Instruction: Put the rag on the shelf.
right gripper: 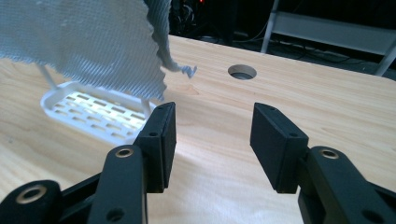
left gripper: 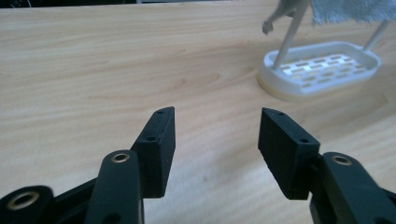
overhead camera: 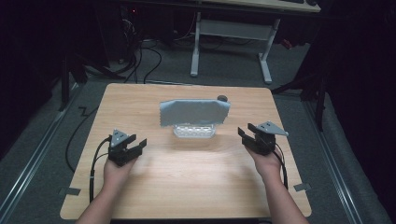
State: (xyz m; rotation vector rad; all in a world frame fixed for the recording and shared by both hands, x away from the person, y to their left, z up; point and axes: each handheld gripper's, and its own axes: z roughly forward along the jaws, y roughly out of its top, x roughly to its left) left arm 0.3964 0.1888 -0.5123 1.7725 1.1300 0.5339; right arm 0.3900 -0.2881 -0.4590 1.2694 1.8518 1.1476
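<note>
Two tools rest low over the wooden surface point(overhead camera: 187, 182), one in each of the person's hands: the left tool point(overhead camera: 136, 146) near the left edge and the right tool point(overhead camera: 245, 132) near the right edge, both angled inward toward the middle. Each stands with its jaws wide apart and nothing between them, as the left gripper view point(left gripper: 216, 140) and the right gripper view point(right gripper: 211, 140) show bare wood in the gap. Between the two tools, well apart from both, a grey cloth point(overhead camera: 194, 112) hangs on a white rack point(overhead camera: 194, 130) with a slotted oval tray at its base. The cloth's long axis runs left to right across the surface in the high view, its broad face turned toward the person and its lower edge hanging just above the tray. In the right gripper view the cloth point(right gripper: 84, 46) shows a ragged corner with a loose thread, and the rack's thin white posts rise from the tray point(right gripper: 93, 114). A round hole point(right gripper: 242, 72) is cut in the surface behind the rack. No brand, label or writing can be read on anything.
</note>
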